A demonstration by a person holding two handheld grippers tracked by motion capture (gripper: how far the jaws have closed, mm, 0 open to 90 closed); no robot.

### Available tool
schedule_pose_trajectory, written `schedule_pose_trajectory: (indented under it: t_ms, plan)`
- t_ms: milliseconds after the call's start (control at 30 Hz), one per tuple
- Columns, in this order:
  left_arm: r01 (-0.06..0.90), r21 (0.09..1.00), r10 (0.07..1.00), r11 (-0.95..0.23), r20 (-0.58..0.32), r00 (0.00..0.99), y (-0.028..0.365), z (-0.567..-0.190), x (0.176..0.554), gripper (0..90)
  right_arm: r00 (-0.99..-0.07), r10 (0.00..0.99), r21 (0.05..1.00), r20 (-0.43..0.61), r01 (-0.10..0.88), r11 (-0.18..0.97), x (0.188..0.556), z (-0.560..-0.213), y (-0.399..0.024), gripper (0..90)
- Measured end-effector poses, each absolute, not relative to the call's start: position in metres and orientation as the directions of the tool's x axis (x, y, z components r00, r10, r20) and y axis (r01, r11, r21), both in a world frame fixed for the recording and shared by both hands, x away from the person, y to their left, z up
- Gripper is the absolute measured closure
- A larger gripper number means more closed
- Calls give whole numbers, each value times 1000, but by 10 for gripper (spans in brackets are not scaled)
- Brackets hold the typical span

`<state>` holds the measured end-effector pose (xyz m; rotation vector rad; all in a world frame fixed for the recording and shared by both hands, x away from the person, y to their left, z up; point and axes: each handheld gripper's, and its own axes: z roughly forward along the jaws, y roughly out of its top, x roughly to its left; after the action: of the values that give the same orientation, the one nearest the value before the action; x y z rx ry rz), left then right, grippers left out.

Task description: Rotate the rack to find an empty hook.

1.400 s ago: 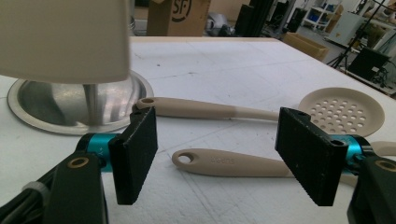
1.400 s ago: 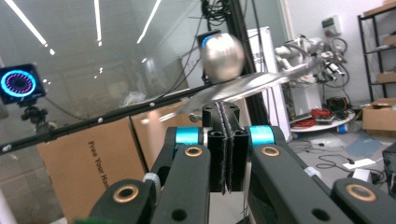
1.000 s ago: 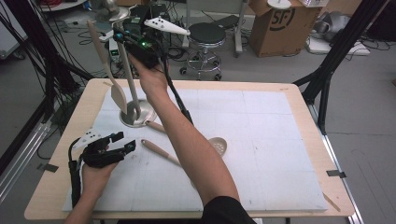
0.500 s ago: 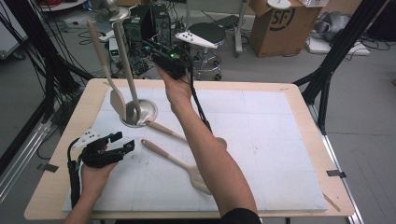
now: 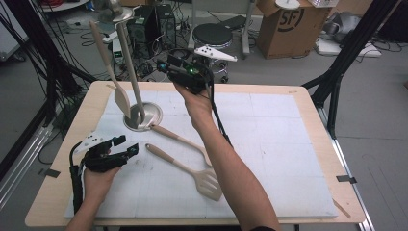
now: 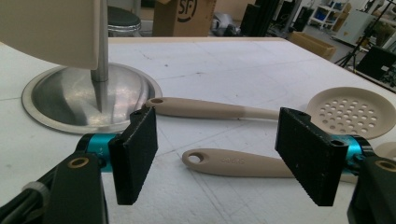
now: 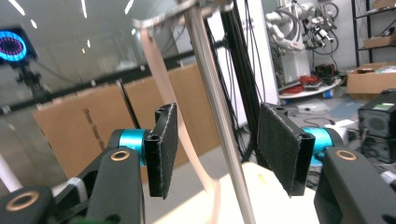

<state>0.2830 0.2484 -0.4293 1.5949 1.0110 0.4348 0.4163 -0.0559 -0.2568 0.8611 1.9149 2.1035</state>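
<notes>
A metal stand (image 5: 142, 117) with a round base and a tall pole stands at the mat's back left. A beige utensil (image 5: 119, 96) hangs from its top. A beige skimmer (image 5: 180, 139) and a slotted spatula (image 5: 209, 184) lie on the mat. My right gripper (image 5: 162, 66) is held up in the air right of the pole. Its jaws have just been opening, with nothing between the pads. The pole (image 7: 219, 121) and the hanging handle (image 7: 156, 60) stand beyond my right gripper (image 7: 217, 144). My left gripper (image 5: 127, 145) rests low, open, before the base (image 6: 88, 95) and both handles.
A white mat (image 5: 288, 159) covers the wooden table (image 5: 332, 144). A round stool (image 5: 211, 36), cardboard boxes (image 5: 284, 24), cables and black tripod legs (image 5: 341, 72) stand on the floor behind. The skimmer's holed head (image 6: 352, 112) lies right of my left gripper (image 6: 224, 149).
My right hand has come away from the top of the stand, moving right and lower, and its jaws have spread. Both utensils on the mat are now uncovered. The left hand has stayed put.
</notes>
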Motion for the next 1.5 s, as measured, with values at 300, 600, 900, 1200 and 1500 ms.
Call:
schedule_pose_trajectory:
  t_ms: [300,600,900,1200,1500]
  plan:
    - [374,927,791,7,-235,566,245,-429,283,302,-797,506,944,329,291,-156,403,-285,-81,459]
    - [377,926,791,-1,-230,567,244,-430,284,302,-793,506,940,340,309,-148,393,-299,-93,438]
    - [376,926,793,-5,-226,566,245,-431,284,302,-787,510,934,346,338,-112,383,-314,-103,405]
    - [378,926,797,-9,-222,562,244,-432,285,302,-786,506,925,356,373,-72,371,-333,-111,400]
    - [378,926,797,-11,-220,563,243,-433,285,302,-771,512,911,377,408,-57,364,-350,-121,398]
